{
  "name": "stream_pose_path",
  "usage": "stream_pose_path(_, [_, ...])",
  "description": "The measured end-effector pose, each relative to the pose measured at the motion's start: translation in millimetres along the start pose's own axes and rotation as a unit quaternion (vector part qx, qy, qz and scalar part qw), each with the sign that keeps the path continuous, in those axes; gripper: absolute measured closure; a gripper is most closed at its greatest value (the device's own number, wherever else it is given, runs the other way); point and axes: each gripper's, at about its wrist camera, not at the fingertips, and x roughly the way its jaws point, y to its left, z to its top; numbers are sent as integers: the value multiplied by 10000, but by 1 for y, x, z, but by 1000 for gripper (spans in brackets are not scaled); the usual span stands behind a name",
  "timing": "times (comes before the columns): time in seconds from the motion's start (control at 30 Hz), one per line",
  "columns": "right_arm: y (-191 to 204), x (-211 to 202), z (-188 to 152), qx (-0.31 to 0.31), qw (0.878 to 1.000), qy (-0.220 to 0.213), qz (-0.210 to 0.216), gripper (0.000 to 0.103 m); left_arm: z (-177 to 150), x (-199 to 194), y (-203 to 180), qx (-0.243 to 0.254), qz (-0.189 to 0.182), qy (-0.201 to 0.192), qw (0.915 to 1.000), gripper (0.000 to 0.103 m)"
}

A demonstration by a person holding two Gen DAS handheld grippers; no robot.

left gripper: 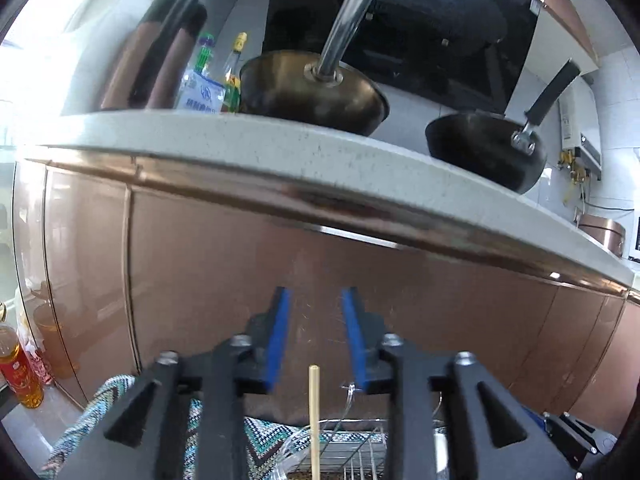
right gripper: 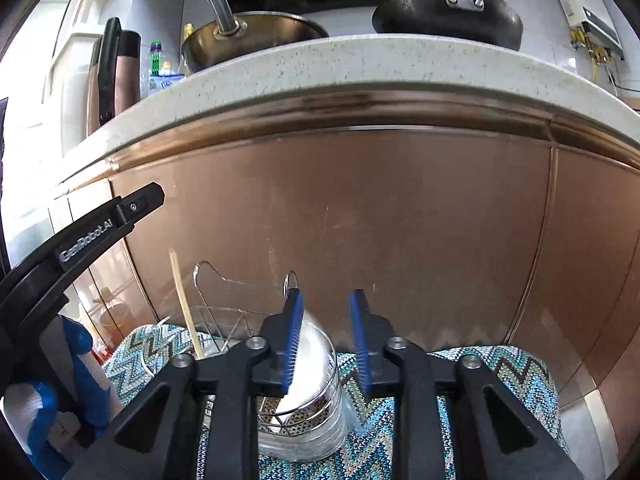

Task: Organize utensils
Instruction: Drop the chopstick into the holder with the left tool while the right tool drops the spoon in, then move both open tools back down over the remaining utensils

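**Utensil station below the counter: two wrist views**

Left gripper (left gripper: 316,332): black frame, blue ribbed pads, jaws apart with nothing between them. It faces a glossy copper cabinet front (left gripper: 224,264).

Right gripper (right gripper: 326,340): same build, jaws apart and empty, above a clear glass jar (right gripper: 320,408).

Chopstick (left gripper: 314,420): pale wood, slender, round-tipped. It stands upright in a wire utensil rack (left gripper: 360,460), low between the left gripper's arms. The right view shows it leaning left of the rack's looped wire handle.

Right view only: the jar, with a perforated steel insert inside, standing on the cloth just right of the rack; a white utensil rests in it, too blurred to name. Also the left gripper's black body at the frame's left edge.

Left view only: an amber oil bottle (left gripper: 18,372) at far left.

Both views: zigzag-knit teal cloth (right gripper: 492,376), speckled stone countertop (left gripper: 248,136), a brassy pan (left gripper: 312,88) with steel handle, and a black pan (left gripper: 486,148).
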Motion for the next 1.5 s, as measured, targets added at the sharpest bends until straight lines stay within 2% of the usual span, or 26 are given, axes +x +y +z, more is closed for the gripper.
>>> stream_pose_path(0.13, [1, -28, 15, -21, 9998, -182, -10, 72, 26, -33, 1, 202, -20, -234, 9995, 64])
stream_pose_path(0.33, [4, -94, 37, -90, 9987, -499, -4, 72, 75, -94, 22, 222, -98, -489, 9985, 62])
stream_pose_path(0.43, [2, -136, 46, -81, 9981, -612, -18, 72, 97, -128, 33, 310, 56, -529, 9981, 60])
stream_pose_path(0.47, [2, -146, 49, -81, 9979, -644, -25, 71, 103, -139, 35, 377, 111, -562, 9976, 58])
stream_pose_path(0.53, [0, -176, 52, -91, 9973, -724, -29, 70, 114, -165, 41, 486, 232, -641, 9965, 46])
stream_pose_path(0.73, [5, -240, 55, -232, 9961, -848, -62, 67, 134, -220, 58, 619, 199, -500, 9966, 44])
stream_pose_path(0.8, [5, -259, 52, -248, 9963, -825, -9, 67, 134, -229, 63, 660, 124, -279, 9973, 44])
stream_pose_path(0.9, [2, -273, 48, -243, 9974, -676, 85, 67, 128, -234, 68, 689, 14, 269, 9973, 44])
stream_pose_path(1.07, [-11, -279, 33, -222, 9992, -269, 216, 67, 100, -236, 74, 923, -67, 1117, 9894, 44])
stream_pose_path(1.17, [-20, -279, 18, -176, 9995, 0, 273, 67, 76, -230, 79, 1003, -102, 1604, 9819, 44])
stream_pose_path(1.33, [-33, -263, -11, -86, 9976, 515, 452, 67, 44, -215, 86, 966, -150, 2127, 9722, 44])
stream_pose_path(1.43, [-39, -250, -28, 7, 9950, 808, 592, 68, 22, -192, 94, 657, -337, 2740, 9589, 45])
stream_pose_path(1.5, [-43, -240, -38, 49, 9926, 1007, 677, 68, 10, -177, 95, 623, -366, 3045, 9498, 45])
